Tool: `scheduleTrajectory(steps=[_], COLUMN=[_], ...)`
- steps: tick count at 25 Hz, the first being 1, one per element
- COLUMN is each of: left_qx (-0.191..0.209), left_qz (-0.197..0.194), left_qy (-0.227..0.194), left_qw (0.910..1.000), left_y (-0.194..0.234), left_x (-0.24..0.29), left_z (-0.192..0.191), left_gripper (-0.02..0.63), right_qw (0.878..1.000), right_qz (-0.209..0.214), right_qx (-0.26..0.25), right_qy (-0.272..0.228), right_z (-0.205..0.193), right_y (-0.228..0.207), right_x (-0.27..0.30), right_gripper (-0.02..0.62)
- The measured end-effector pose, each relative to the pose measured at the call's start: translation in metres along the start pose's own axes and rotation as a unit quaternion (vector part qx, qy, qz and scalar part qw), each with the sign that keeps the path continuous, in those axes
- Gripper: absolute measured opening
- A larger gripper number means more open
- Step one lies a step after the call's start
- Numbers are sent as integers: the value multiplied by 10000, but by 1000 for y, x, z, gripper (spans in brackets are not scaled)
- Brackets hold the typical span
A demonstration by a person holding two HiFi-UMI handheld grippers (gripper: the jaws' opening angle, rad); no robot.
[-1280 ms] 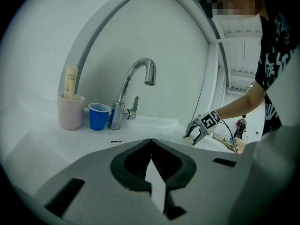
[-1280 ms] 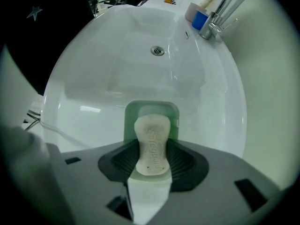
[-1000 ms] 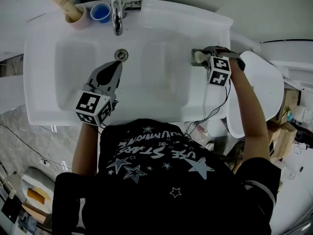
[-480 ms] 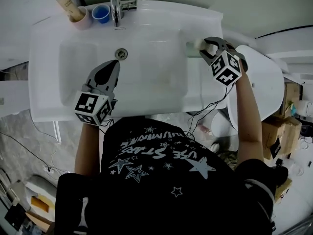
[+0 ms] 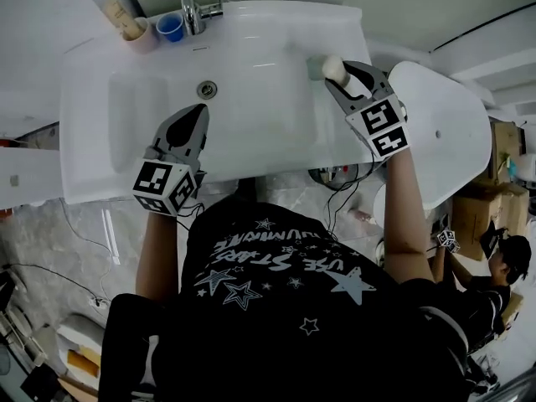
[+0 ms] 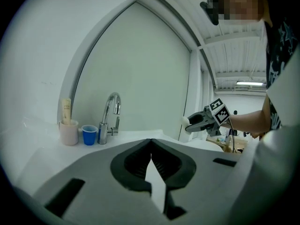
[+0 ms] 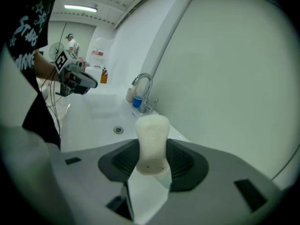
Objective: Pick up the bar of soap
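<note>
The bar of soap is pale cream and waisted, and it stands upright between the pads of my right gripper, which is shut on it. In the head view the soap sits at the tip of the right gripper, above the right rim of the white sink. In the left gripper view the soap hangs in the air above that rim. My left gripper hovers over the basin near its front edge. Its jaws are shut with nothing between them.
A chrome faucet, a blue cup and a pink cup holding a tube stand at the sink's back left. The drain lies mid-basin. A small grey dish sits on the right rim. A white toilet lid is to the right.
My right gripper has risen from the sink's right rim with the soap in it, and now holds it in the air. The left gripper has stayed over the basin.
</note>
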State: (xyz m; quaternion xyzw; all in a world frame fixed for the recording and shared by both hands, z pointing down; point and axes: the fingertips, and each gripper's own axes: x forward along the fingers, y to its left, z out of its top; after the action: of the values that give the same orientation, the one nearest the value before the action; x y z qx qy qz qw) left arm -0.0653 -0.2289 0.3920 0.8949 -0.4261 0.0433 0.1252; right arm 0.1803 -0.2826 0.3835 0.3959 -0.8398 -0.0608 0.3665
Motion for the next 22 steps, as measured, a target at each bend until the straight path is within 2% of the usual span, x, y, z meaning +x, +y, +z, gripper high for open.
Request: scheduleTrajectory(steps=[3,8,14,22], left_qx=[59,84,158,247], left_qz=[-94,-180,-330,-387], left_qy=[-18,10,24,-37], left_qw=[9999,9998,9993,9989], left_y=[-17,-48,-85,-129], left_x=[-7,-23,-44,-82], left_z=[1,-6,-13,-21], left_gripper=[9,9,9,9], right_qw=[9973,9812,9653,9569], right_qz=[-169,-268,-353,-287], right_qx=[609,1639,2227,2399], right_qy=[-374,-981,-1315,-1609], right_z=[-4,-15,-19,-18], right_y=[9,32,63,107], right_x=[-17,-50,-88,-128], right_gripper=[184,184,184,184])
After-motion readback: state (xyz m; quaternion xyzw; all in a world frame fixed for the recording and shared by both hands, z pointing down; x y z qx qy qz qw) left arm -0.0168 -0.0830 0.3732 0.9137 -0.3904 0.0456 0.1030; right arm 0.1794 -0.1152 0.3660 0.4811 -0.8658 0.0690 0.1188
